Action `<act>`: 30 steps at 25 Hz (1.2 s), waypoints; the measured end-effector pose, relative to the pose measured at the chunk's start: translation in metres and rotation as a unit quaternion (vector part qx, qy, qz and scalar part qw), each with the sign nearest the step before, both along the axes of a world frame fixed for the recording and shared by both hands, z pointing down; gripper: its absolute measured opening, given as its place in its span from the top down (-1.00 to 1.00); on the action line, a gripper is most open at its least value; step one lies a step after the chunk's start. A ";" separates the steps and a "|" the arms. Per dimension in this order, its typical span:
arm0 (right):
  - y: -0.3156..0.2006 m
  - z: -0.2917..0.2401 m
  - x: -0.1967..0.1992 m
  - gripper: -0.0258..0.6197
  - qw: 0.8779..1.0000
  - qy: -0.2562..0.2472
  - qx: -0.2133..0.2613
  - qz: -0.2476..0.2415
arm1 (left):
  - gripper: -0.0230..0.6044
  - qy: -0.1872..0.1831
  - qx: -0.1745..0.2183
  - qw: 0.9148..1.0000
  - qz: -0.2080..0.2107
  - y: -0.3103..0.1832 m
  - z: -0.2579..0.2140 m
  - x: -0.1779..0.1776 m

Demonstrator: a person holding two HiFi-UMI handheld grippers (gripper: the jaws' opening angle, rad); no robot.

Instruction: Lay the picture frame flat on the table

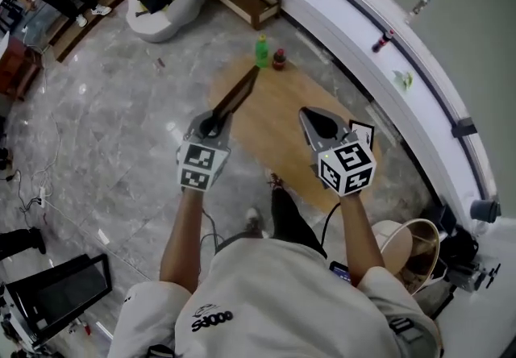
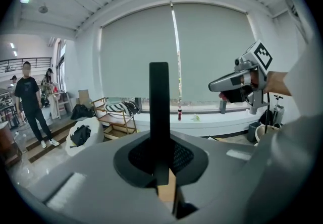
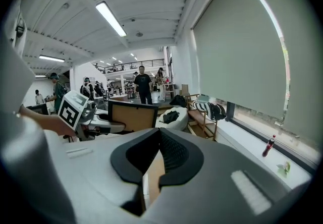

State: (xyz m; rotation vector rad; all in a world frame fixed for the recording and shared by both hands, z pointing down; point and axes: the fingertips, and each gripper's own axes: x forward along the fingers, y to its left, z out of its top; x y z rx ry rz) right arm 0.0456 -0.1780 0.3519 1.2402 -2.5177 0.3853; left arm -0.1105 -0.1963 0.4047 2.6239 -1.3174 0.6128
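Left tool: clamped on frame, held on edge above tabletop, not yet flat, long axis toward 1 o'clock. Right tool: jaws together, empty, at frame's 4 o'clock; left nearer.

The picture frame's lower end was hidden between the left hand-held gripper's jaws, and the small dark thing at the table's twelve o'clock end was too small to identify.
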 end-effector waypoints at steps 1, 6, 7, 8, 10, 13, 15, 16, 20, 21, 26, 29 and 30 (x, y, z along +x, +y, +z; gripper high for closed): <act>-0.013 0.008 0.002 0.91 1.000 0.000 -0.006 0.000 | 0.86 0.000 -0.007 1.000 -0.003 -0.012 0.008 0.001; -0.073 0.050 0.014 0.91 0.999 -0.008 -0.033 0.003 | 0.86 -0.015 -0.032 0.999 0.004 -0.064 0.052 0.011; -0.083 0.061 0.017 0.91 0.999 -0.008 -0.041 0.002 | 0.86 -0.018 -0.038 0.999 0.008 -0.073 0.062 0.015; -0.093 0.071 0.021 0.91 0.999 -0.007 -0.048 0.000 | 0.86 -0.018 -0.045 0.999 0.011 -0.081 0.072 0.020; -0.113 0.092 0.027 0.91 0.998 -0.004 -0.061 -0.003 | 0.86 -0.015 -0.060 0.998 0.014 -0.096 0.094 0.027; -0.137 0.123 0.030 0.91 0.997 0.003 -0.079 -0.008 | 0.86 -0.009 -0.082 0.997 0.011 -0.113 0.128 0.034; -0.149 0.145 0.031 0.91 0.996 0.008 -0.091 -0.013 | 0.86 -0.005 -0.100 0.995 0.005 -0.122 0.151 0.037; -0.155 0.156 0.031 0.91 0.995 0.009 -0.097 -0.014 | 0.86 -0.002 -0.110 0.994 0.001 -0.126 0.163 0.039; -0.171 0.205 0.030 0.91 0.991 0.003 -0.133 -0.019 | 0.86 0.006 -0.148 0.989 -0.013 -0.138 0.211 0.041; -0.173 0.218 0.030 0.91 0.990 0.001 -0.143 -0.019 | 0.86 0.007 -0.158 0.987 -0.016 -0.140 0.223 0.042; -0.185 0.275 0.031 0.91 0.983 -0.001 -0.181 -0.015 | 0.86 0.042 -0.217 0.975 -0.037 -0.144 0.284 0.045; -0.183 0.305 0.033 0.91 0.978 0.001 -0.208 -0.010 | 0.86 0.051 -0.247 0.967 -0.035 -0.135 0.318 0.051; -0.183 0.315 0.034 0.91 0.976 0.001 -0.216 -0.008 | 0.86 0.053 -0.256 0.965 -0.033 -0.132 0.330 0.053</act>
